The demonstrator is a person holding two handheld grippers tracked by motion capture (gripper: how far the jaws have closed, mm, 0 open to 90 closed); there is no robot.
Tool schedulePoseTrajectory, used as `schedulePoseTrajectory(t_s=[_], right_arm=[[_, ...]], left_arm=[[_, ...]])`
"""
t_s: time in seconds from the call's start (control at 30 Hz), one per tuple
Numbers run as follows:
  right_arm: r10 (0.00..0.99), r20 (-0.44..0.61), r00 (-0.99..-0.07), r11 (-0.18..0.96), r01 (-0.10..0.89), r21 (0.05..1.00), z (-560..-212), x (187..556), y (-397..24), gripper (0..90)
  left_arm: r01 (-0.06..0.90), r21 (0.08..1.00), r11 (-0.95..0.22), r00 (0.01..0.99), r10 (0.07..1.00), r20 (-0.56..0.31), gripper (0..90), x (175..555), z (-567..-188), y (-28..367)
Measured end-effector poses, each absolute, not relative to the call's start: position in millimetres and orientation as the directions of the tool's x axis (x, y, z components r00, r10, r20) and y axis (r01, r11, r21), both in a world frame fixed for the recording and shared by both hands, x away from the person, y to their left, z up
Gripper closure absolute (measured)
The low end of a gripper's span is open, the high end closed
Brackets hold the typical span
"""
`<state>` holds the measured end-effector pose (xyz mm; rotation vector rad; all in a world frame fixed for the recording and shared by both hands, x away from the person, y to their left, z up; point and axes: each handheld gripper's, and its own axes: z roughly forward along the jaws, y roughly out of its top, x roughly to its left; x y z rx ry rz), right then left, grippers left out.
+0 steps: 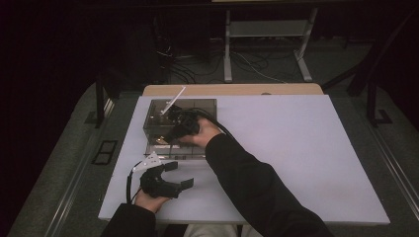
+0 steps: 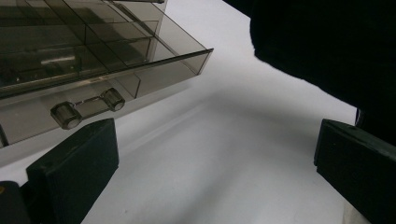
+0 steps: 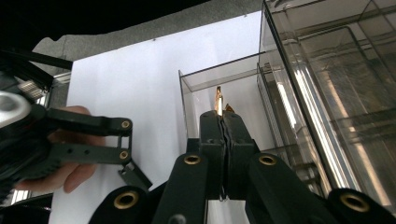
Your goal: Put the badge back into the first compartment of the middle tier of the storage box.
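While my right claw [image 3: 223, 122] hung over the pulled-out drawer [image 3: 205, 79] of the clear plastic organiser box [image 1: 180, 106], its jaws were pressed fully together on a thin gold-coloured piece [image 3: 218, 100], perhaps a clip or pin, too small for me to name. The piece stuck out just past my fingertips, above the drawer's bare floor and between its side walls. My left claw [image 1: 177, 174] rested on the white table [image 1: 296, 148] just in front of the box, jaws wide apart and holding nothing, with the drawer handle [image 2: 88, 107] close beside one jaw.

I judged the main risk was the grip itself: so little of the piece sat between my pads that a small twist could have let it swing or slip out early, and it might have bounced off the drawer rim onto the table. Coming down crooked, I could have knocked my jaws against the drawer's thin wall and shoved the light box backwards, since my left claw was not steadying it. If I opened too high, the piece could have skidded into the wrong compartment. My own right sleeve [image 2: 327, 42] also hung close over my left claw, so a careless pull back might have bumped it
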<state>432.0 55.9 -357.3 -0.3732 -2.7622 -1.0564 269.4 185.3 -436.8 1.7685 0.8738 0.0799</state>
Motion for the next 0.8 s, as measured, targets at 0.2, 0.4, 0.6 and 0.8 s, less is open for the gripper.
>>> schedulePoseTrajectory(t_s=[0.2, 0.4, 0.6, 0.8], right_arm=[[0.178, 0.235, -0.956, 0.730, 0.288, 0.619, -365.1, 435.2, 65.0, 87.4], [0.182, 0.245, -0.952, 0.742, 0.296, 0.601, -372.4, 435.4, 73.9, 87.4], [0.179, 0.243, -0.953, 0.753, 0.292, 0.590, -379.4, 434.9, 79.7, 87.1], [0.181, 0.253, -0.950, 0.740, 0.301, 0.601, -373.7, 431.0, 78.5, 78.3]], left_arm=[[0.518, 0.847, -0.118, 0.724, 0.589, -0.360, 0.0, 269.7, -436.9, 185.7], [0.518, 0.847, -0.120, 0.724, 0.589, -0.360, 0.0, 270.0, -436.8, 185.9], [0.518, 0.847, -0.121, 0.725, 0.589, -0.359, 0.0, 270.3, -437.0, 186.2], [0.522, 0.844, -0.122, 0.724, 0.587, -0.362, 0.0, 270.2, -437.1, 186.0]])
